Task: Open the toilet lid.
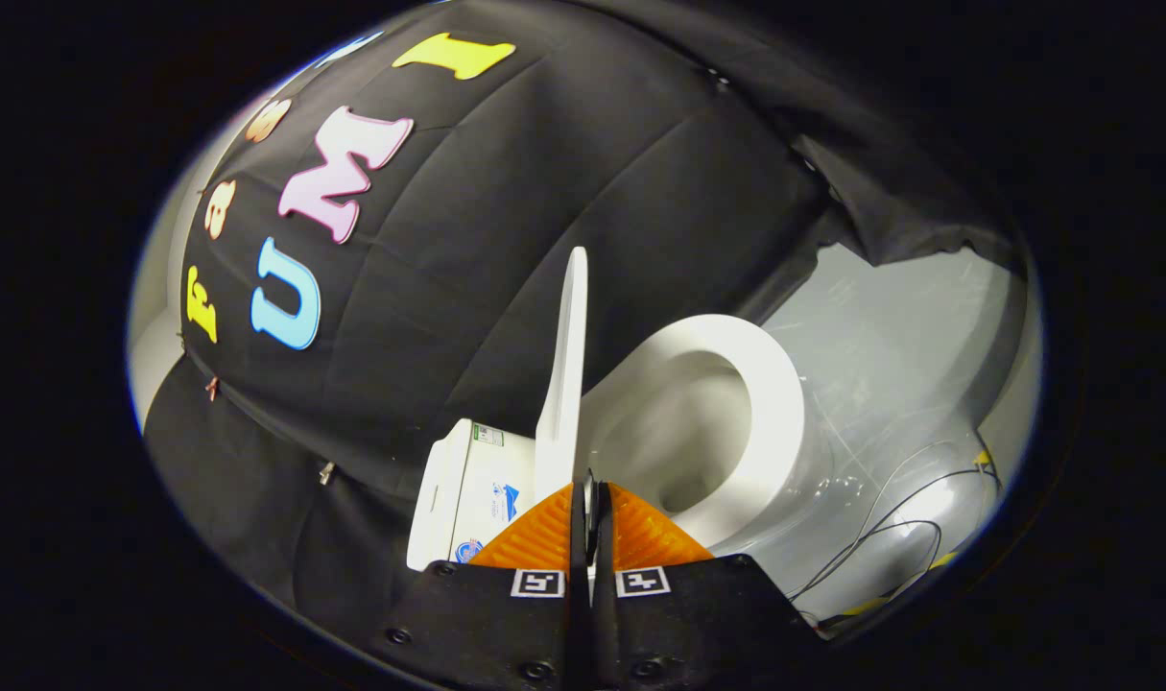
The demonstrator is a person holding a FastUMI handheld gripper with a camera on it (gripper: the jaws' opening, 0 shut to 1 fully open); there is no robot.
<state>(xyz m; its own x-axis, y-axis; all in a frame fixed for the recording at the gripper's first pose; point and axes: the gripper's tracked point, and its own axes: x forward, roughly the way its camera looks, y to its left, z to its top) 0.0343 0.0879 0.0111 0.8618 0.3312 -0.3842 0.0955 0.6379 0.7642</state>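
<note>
My fingers (590, 499) are pressed close together, their ribbed pads meeting around the lower edge of the toilet lid (565, 369), so that I pinch the thin plastic between them. The lid is a smooth, glossy white slab, seen almost edge-on; it stands raised, rising from my fingertips as a narrow, slightly tapering blade with a rounded top. Just beside it, on the side away from the tank, lies the toilet seat (770, 403), a broad oval ring of the same shiny white plastic, lying down around the open bowl (674, 441), whose inside curves away smooth and pale grey. On the other side of the lid sits the tank (467, 489), a boxy white body with rounded corners and a few small stickers on its face. Behind the toilet hangs the booth's black cloth wall (506, 240), matte and softly creased, pinned in folds. Beyond the seat the floor (890, 326) is a pale, glossy sheet that catches reflections, and thin dark cables (890, 533) loop loosely across it near the base of the toilet.
</note>
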